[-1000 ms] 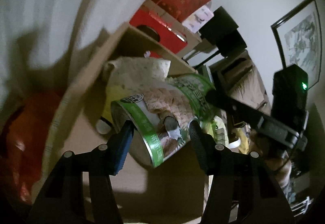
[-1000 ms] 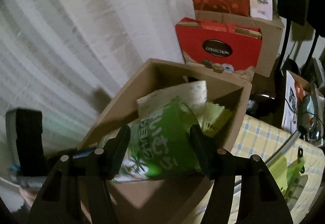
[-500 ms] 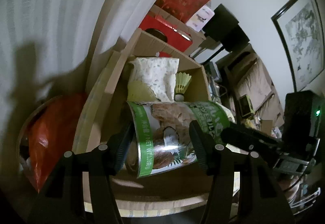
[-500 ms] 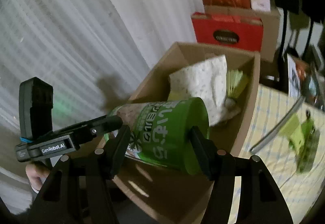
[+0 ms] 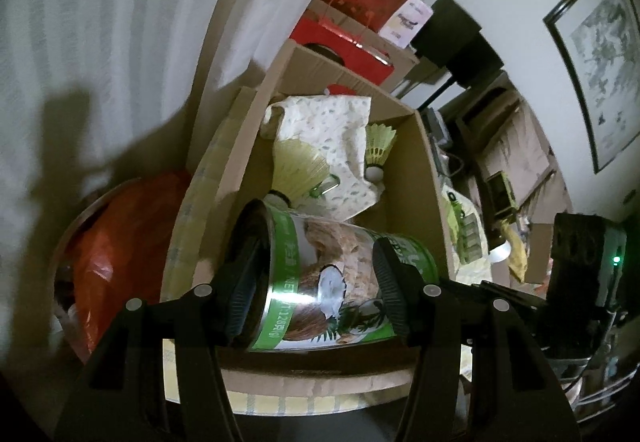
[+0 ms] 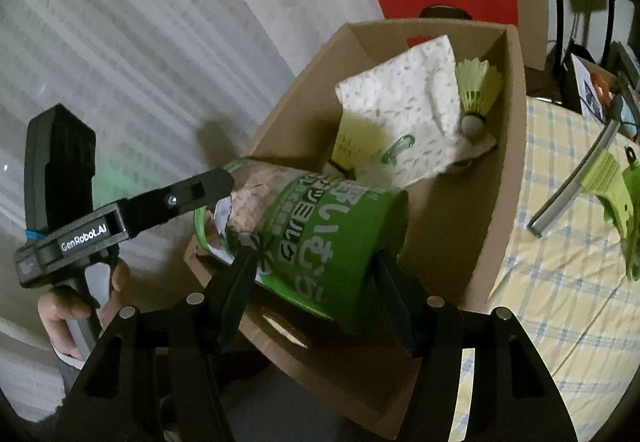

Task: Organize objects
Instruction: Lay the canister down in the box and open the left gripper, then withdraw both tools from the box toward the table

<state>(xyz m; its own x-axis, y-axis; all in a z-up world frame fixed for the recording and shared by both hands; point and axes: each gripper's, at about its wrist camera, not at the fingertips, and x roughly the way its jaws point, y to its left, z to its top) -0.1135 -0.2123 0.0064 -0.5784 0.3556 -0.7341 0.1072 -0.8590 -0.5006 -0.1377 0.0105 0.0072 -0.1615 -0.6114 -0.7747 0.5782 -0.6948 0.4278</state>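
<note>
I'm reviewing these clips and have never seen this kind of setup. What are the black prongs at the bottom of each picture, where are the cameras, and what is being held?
There is no robot here. A person holds a handheld gripper in each hand, and each carries a fisheye camera looking forward along its two black fingers; those are the prongs. One picture comes from the left gripper, the other from the right gripper. Both clamp the same green can, one at each end, lying on its side over the near end of an open cardboard box. In the box lie a speckled white cloth and yellow shuttlecocks. The box stands on a checked tablecloth. The right camera also shows the person's left hand.
</note>
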